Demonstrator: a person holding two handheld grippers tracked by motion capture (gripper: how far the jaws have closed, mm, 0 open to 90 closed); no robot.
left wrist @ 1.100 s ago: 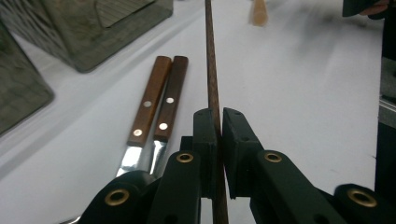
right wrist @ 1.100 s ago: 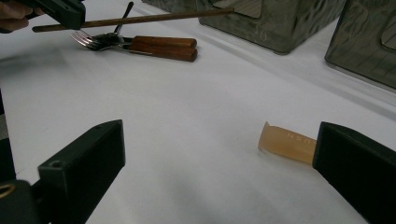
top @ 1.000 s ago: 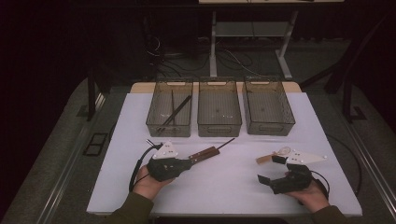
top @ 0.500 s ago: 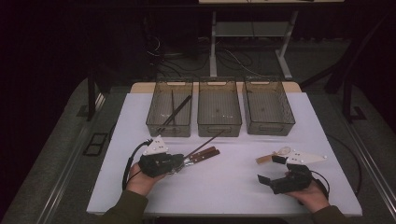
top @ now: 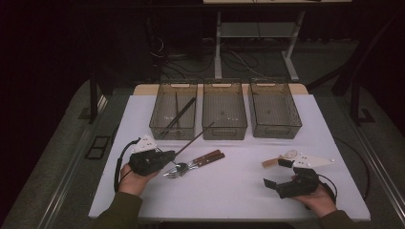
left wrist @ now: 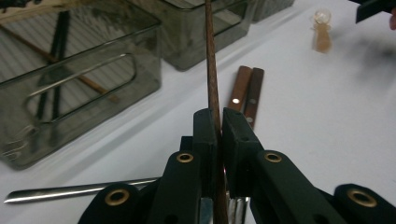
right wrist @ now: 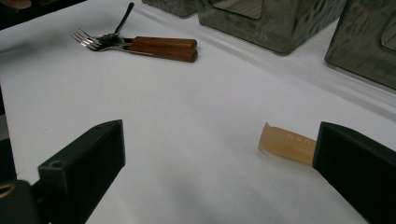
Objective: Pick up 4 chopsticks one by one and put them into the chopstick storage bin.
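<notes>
Sorting looks partly done: the left gripper has its jaws pinched on a brown chopstick lifted just before the left bin, which already holds sticks, while forks lie nearby and the right gripper waits, jaws spread.

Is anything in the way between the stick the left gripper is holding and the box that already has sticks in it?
Nothing visible blocks it. The left gripper is shut on the brown chopstick, whose far end points toward the left bin. The wooden-handled forks lie lower, nearer the person.
</notes>
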